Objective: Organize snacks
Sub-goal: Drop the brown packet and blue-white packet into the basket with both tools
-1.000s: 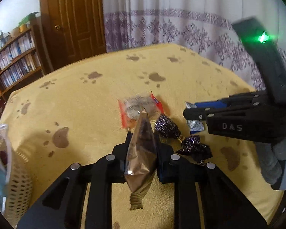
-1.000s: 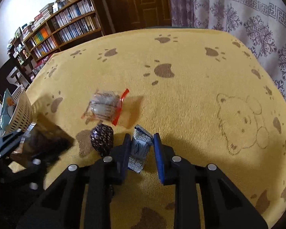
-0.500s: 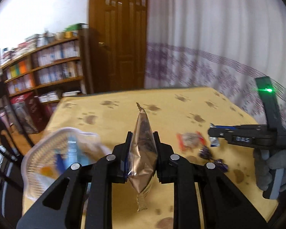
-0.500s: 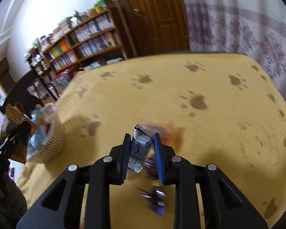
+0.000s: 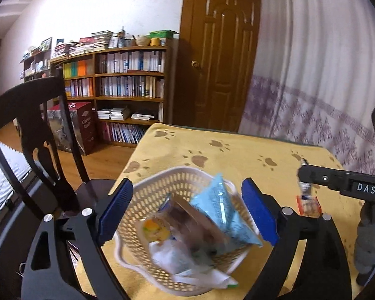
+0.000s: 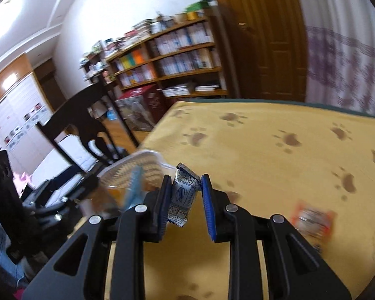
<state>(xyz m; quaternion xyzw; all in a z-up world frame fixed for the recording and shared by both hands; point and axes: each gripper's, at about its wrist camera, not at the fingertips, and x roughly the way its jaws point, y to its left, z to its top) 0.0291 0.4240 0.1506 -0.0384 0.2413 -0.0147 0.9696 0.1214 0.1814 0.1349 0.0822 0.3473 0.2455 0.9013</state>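
Observation:
My left gripper (image 5: 186, 187) hangs open right over the white perforated basket (image 5: 137, 200). A brown foil packet (image 5: 195, 227), blurred, lies in the basket beside a light blue packet (image 5: 222, 210) and other wrappers. My right gripper (image 6: 185, 178) is shut on a silver-and-blue wrapped candy (image 6: 183, 197), held above the yellow cloth to the right of the basket (image 6: 140, 165). The left wrist view shows that right gripper (image 5: 303, 175) with the candy (image 5: 305, 188) dangling from it. A clear snack pack with red edges (image 6: 312, 221) lies on the cloth; it also shows as the snack pack (image 5: 308, 205).
The basket stands at the left edge of the table's yellow paw-print cloth (image 5: 237, 155). A dark wooden chair (image 5: 37, 130) stands just beyond that edge. Bookshelves (image 5: 127, 87), a door and curtains line the far walls.
My left gripper swung left from the snacks to above the basket and opened, and the brown packet dropped in. My right gripper lifted the candy and moved left toward the basket.

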